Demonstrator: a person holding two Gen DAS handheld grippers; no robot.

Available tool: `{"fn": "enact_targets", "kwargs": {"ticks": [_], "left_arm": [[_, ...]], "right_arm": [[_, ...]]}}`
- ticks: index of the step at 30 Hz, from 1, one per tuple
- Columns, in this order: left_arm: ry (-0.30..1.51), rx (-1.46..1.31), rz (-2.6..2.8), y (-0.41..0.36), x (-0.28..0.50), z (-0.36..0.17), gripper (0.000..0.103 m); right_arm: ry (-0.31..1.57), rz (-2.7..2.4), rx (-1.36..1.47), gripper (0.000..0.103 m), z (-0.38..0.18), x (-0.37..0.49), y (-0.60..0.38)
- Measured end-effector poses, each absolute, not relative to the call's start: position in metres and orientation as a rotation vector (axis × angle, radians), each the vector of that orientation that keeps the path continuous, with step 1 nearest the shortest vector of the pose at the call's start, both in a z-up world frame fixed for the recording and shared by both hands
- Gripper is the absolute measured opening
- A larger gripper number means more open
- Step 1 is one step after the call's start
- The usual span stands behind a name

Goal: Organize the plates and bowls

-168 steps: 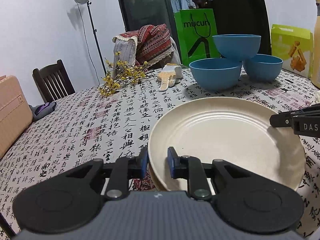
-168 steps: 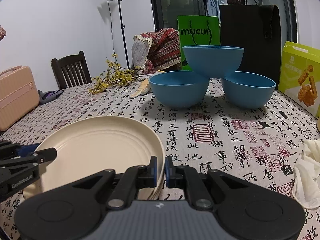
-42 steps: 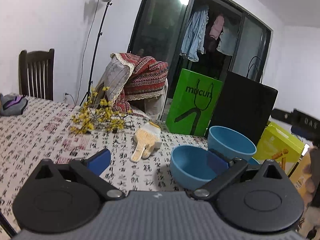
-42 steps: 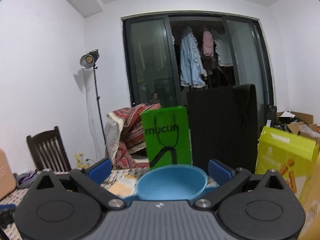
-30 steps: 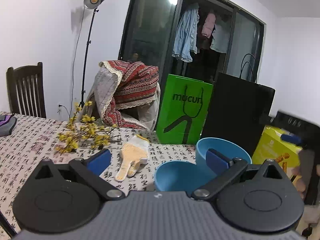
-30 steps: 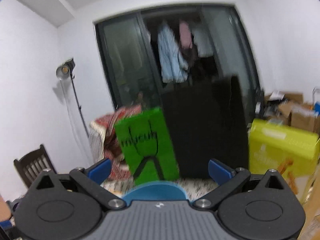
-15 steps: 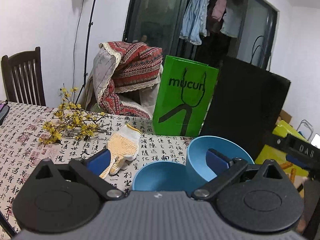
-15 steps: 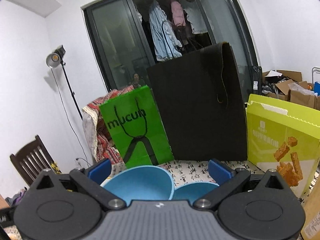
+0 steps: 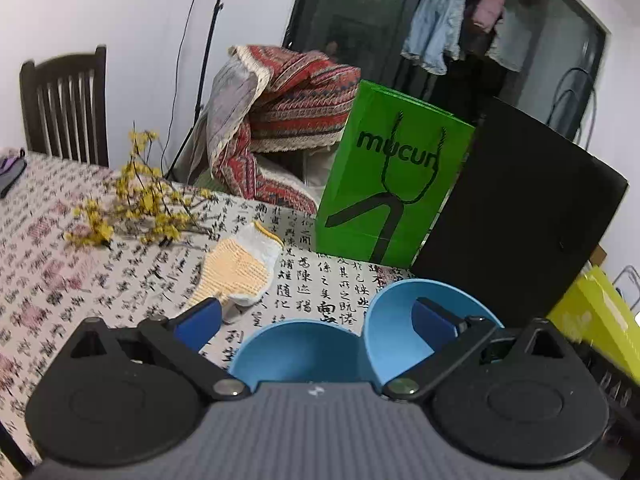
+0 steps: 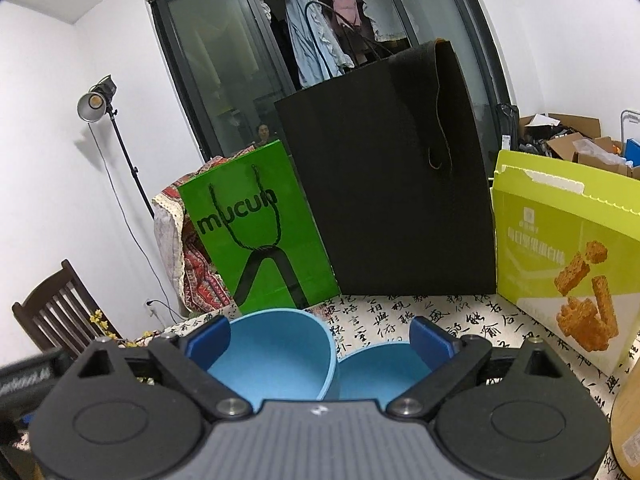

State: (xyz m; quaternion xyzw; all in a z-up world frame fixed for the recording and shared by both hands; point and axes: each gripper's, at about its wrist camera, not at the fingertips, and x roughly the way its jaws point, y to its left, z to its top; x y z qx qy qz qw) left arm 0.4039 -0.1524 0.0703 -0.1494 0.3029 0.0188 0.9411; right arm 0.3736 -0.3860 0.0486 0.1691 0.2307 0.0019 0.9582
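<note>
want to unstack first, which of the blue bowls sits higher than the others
The tilted blue plastic bowl, propped above the lower blue bowl right of it; in the left wrist view it leans over the nearer bowl.

The room has plain white walls [image 10: 48,152] and a white ceiling [image 10: 60,4]. A dark-framed glazed door [image 10: 224,80] occupies the back wall; garments [image 10: 312,36] hang behind it. A studio lamp [image 10: 94,100], lit, stands on a thin black stand against the wall. A dark wooden chair [image 9: 64,104] stands at the table edge. A second seat carries a red patterned throw [image 9: 288,100]. Cardboard boxes [image 10: 568,136] are piled at the far right.
</note>
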Motion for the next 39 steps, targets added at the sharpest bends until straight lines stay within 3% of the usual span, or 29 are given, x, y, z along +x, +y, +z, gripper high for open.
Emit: {"fn": "enact_targets", "kwargs": {"ticks": [8, 17, 23, 29, 31, 33, 39], "left_arm": [[0.665, -0.386, 0.076, -0.163, 0.433, 0.053, 0.102], [0.683, -0.395, 0.040, -0.170, 0.442, 0.032, 0.085], [0.699, -0.389, 0.018, -0.173, 0.443, 0.021, 0.068], [0.707, -0.398, -0.005, -0.173, 0.444, 0.019, 0.040], [0.705, -0.398, -0.012, -0.173, 0.445, 0.018, 0.022], [0.705, -0.394, -0.030, -0.174, 0.446, 0.018, 0.014], [0.691, -0.382, -0.039, -0.179, 0.444, 0.018, 0.008]], "right_arm": [[0.514, -0.016, 0.363, 0.083, 0.035, 0.388, -0.393], [0.541, -0.042, 0.368, 0.059, 0.025, 0.398, -0.396], [0.558, -0.031, 0.366, 0.047, 0.019, 0.403, -0.392], [0.582, 0.001, 0.335, 0.027, 0.016, 0.408, -0.380], [0.591, 0.006, 0.331, 0.018, 0.015, 0.409, -0.378], [0.597, 0.005, 0.328, 0.013, 0.013, 0.411, -0.377], [0.591, 0.004, 0.315, 0.012, 0.012, 0.411, -0.376]]}}
